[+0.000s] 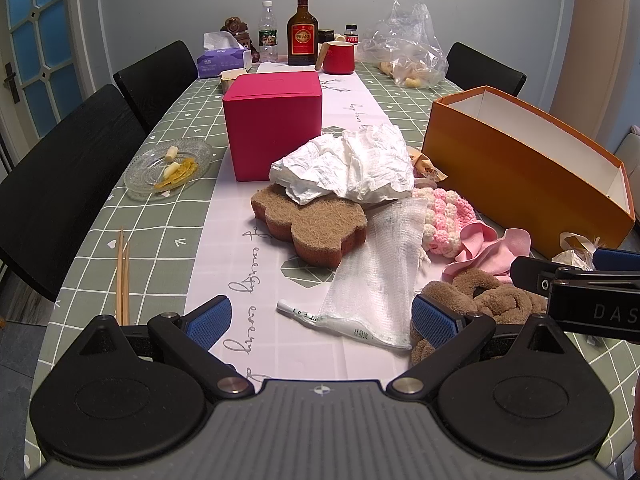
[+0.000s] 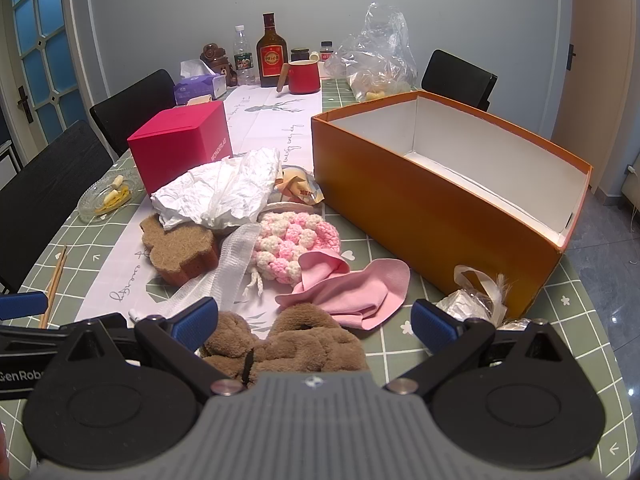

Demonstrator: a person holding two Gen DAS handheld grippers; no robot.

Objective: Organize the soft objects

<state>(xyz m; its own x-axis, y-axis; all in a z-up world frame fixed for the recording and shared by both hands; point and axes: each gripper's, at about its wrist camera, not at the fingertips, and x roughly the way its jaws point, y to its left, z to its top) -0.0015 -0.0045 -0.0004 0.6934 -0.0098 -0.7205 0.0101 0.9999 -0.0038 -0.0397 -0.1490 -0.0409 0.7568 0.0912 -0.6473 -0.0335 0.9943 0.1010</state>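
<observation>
Because everything to be sorted here is limp and light, none of it should resist a pinch, but each piece will sag and trail once lifted. The brown plush knot (image 2: pixel 288 344) lies at the bottom centre of the right wrist view, directly between the spread fingers of the right gripper (image 2: pixel 314 326), which grips nothing; one of its thick loops looks the best place to bite. Just above it the pink cloth (image 2: pixel 352 292) lies crumpled and thin, likely to slip unless taken at a bunched fold. The pink-and-white crocheted piece (image 2: pixel 296 246) sits mid-frame, springy and knobbly, easy to pinch at its edge. Left of that, the flower-shaped sponge (image 2: pixel 180 250) is the stiffest item and should take a squeeze across its thickness, though the crumpled white paper (image 2: pixel 216 196) rests on its far side. The white mesh pouch (image 1: pixel 376 268), centre of the left wrist view, is flimsy and may snag. The left gripper (image 1: pixel 322 318) is also spread wide and empty, low in its frame. The orange box (image 2: pixel 424 216) at the right stands open and apparently empty, the probable destination. By count: one plush, one cloth, one crochet, one sponge, one pouch, one paper wad, one orange box, one red box (image 2: pixel 180 144).
</observation>
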